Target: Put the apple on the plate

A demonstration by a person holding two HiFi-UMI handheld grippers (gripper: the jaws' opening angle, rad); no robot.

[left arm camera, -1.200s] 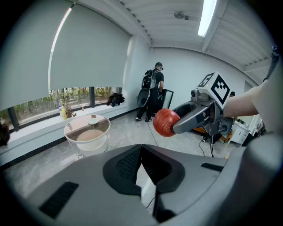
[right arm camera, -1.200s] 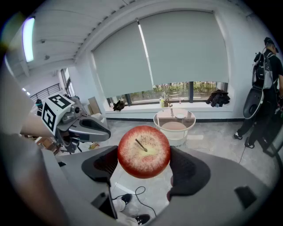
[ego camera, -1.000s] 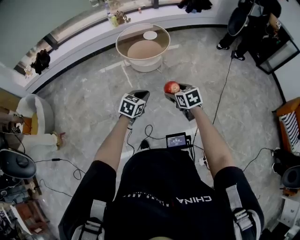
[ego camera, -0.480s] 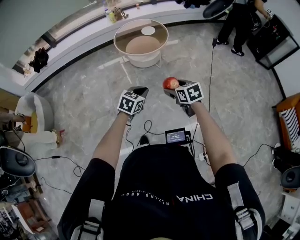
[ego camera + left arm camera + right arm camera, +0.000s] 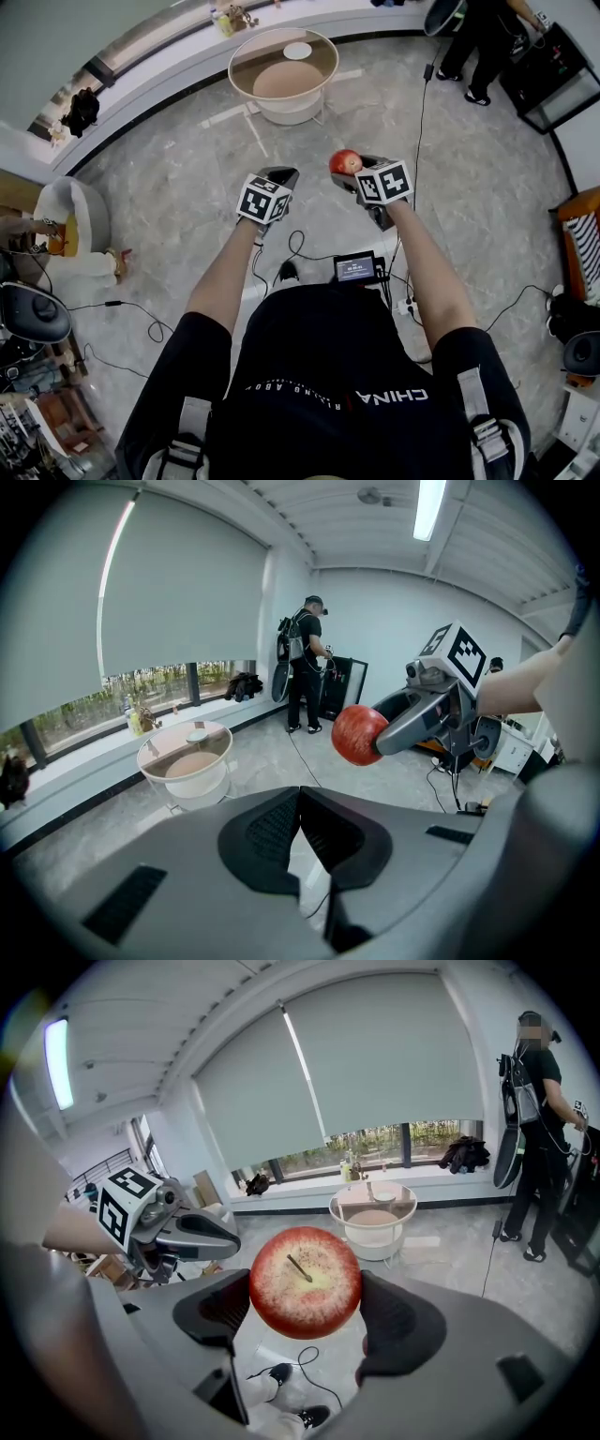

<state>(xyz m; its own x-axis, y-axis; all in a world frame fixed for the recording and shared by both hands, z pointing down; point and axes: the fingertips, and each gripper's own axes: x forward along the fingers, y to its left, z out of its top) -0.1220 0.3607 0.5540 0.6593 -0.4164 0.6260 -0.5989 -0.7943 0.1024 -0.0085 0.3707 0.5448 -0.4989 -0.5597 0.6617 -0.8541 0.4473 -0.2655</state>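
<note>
My right tongs point(image 5: 306, 1309) clamp the firm, smooth, probably slippery apple point(image 5: 305, 1282) across its widest middle, a sound hold, while my left tongs point(image 5: 299, 829) beside them are closed and empty.

Black short-sleeved shirt point(image 5: 319, 366) with white "CHINA" lettering across the front. Grey webbing straps point(image 5: 191, 420) with buckles over both shoulders. Bare arms below the sleeves. Left claw point(image 5: 280, 175) and right claw point(image 5: 347, 167) in smooth grey plastic, each carrying a white cube point(image 5: 263, 202) printed with black square markers. Black ribbed pads point(image 5: 267, 829) lining the jaws' inner faces.
</note>
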